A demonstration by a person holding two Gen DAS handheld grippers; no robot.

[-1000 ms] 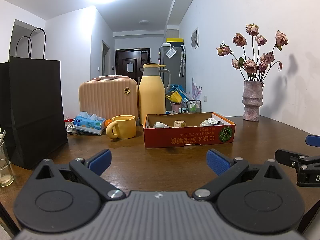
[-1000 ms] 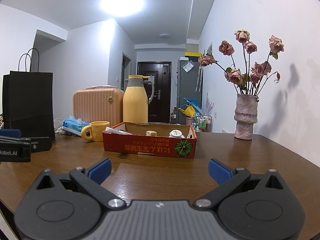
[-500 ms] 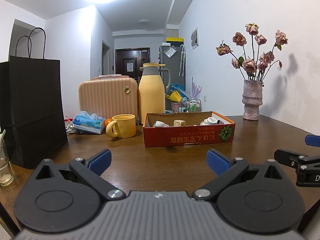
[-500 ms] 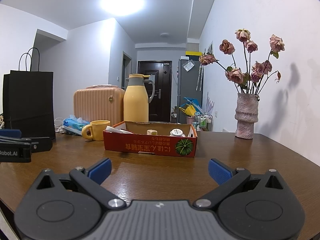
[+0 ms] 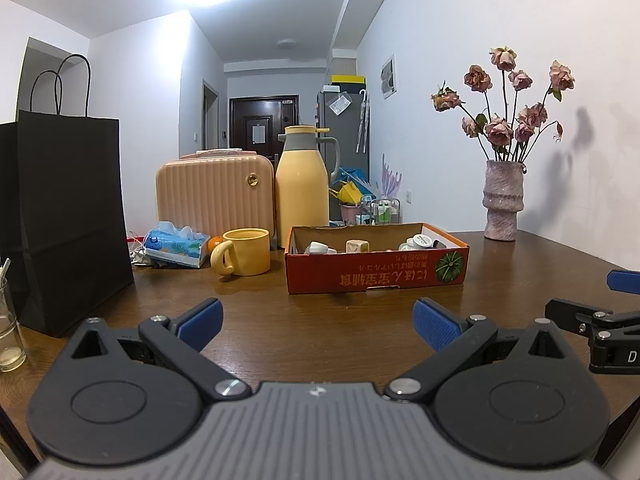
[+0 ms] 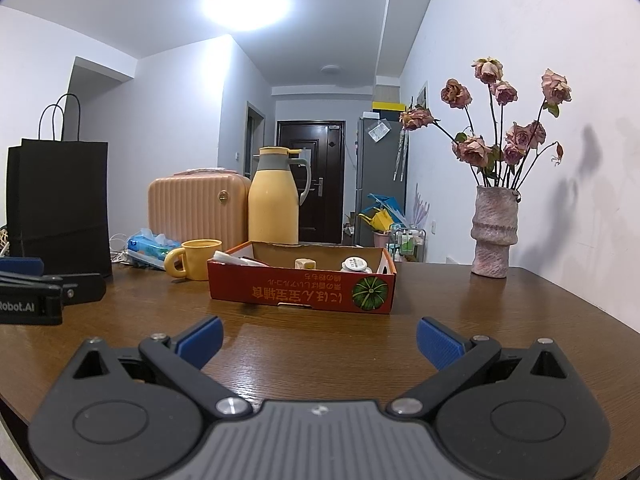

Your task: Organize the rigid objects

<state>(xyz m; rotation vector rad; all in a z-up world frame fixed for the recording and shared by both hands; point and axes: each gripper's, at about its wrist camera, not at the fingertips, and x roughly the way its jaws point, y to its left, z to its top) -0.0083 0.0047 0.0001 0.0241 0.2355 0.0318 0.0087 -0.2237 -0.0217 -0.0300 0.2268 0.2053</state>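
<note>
In the centre of both views, the shallow red cardboard box [image 5: 376, 276] holds small white jars [image 5: 418, 242] and a beige cube [image 5: 357, 246]. These are judged light, stiff, slippery; gripping across the sides is advised. Both the left gripper [image 5: 318, 320] and the right gripper [image 6: 319, 338] are seen wide open, empty.

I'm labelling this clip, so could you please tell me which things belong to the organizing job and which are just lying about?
Job: red cardboard box, small cube and white jars inside it, open left gripper, open right gripper.

Lying about: black bag, yellow mug, thermos, flower vase, tissue pack.
</note>
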